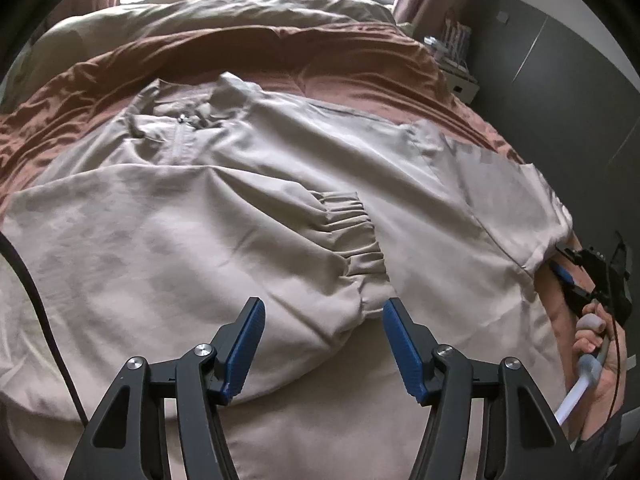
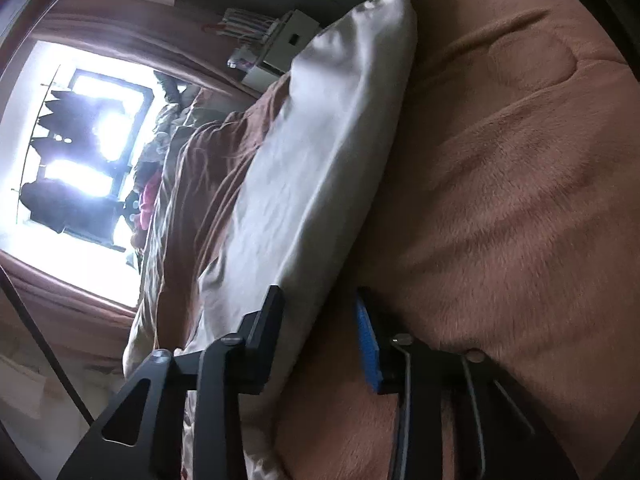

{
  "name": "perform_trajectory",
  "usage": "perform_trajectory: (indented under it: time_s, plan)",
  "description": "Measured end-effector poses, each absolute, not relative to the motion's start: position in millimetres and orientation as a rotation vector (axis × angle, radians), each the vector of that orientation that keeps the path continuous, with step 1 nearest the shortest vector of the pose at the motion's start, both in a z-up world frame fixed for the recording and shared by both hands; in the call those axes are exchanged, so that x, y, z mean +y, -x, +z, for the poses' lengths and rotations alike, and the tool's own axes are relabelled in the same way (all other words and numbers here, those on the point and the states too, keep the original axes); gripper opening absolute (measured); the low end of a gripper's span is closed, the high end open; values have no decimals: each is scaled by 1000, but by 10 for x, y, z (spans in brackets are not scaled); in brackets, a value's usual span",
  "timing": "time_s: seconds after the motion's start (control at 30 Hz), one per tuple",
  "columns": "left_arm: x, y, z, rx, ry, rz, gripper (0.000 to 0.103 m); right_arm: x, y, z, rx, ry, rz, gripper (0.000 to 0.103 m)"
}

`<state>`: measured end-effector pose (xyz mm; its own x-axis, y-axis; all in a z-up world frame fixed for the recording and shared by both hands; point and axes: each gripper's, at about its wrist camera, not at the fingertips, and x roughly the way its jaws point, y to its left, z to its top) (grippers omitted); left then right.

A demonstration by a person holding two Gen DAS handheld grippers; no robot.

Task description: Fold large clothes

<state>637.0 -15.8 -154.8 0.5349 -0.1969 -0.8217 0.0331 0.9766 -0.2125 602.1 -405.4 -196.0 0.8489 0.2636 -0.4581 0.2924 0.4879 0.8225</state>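
Left wrist view: pale beige zip-up jacket (image 1: 248, 216) one sleeve folded, body unfolded, beneath parted, empty left gripper (image 1: 323, 320); right gripper (image 2: 320, 312) straddling its edge, clamp uncertain.

Daylight is pouring from a window (image 2: 76, 152), glaring white and blowing out in the right wrist view. Fisheye lenses are bending and darkening edges; slight blur is softening the fabric.
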Motion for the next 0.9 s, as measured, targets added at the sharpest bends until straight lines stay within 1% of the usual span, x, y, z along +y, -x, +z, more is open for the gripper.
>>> perform_trajectory:
  time_s: [0.17, 0.2, 0.23, 0.3, 0.33, 0.43, 0.6, 0.9]
  plan:
    - [-190, -6478, -1665, 1014, 184, -139, 63, -4065, -6136, -1912, 596, -1054, -28, 24]
    - [-195, -6495, -1686, 1017, 179, -138, 63, -4074, -6151, -1922, 595, -1047, -28, 21]
    - [-197, -6512, -1715, 1022, 173, -136, 63, -4076, -6166, -1935, 594, -1045, -28, 14]
    - [-188, -6548, -1765, 1033, 173, -136, 63, -4077, -6149, -1951, 587, -1044, -29, 5]
    - [-177, -6562, -1794, 1041, 179, -136, 63, -4078, -6128, -1949, 581, -1053, -26, 2]
    - [-155, -6590, -1864, 1056, 201, -141, 62, -4054, -6086, -1822, 538, -1035, -12, 1]
    - [-176, -6630, -1931, 1071, 190, -144, 62, -3868, -5890, -1390, 460, -950, 47, 0]
    - [-203, -6570, -1776, 1055, 197, -159, 62, -3335, -5621, -912, 425, -873, 238, 0]
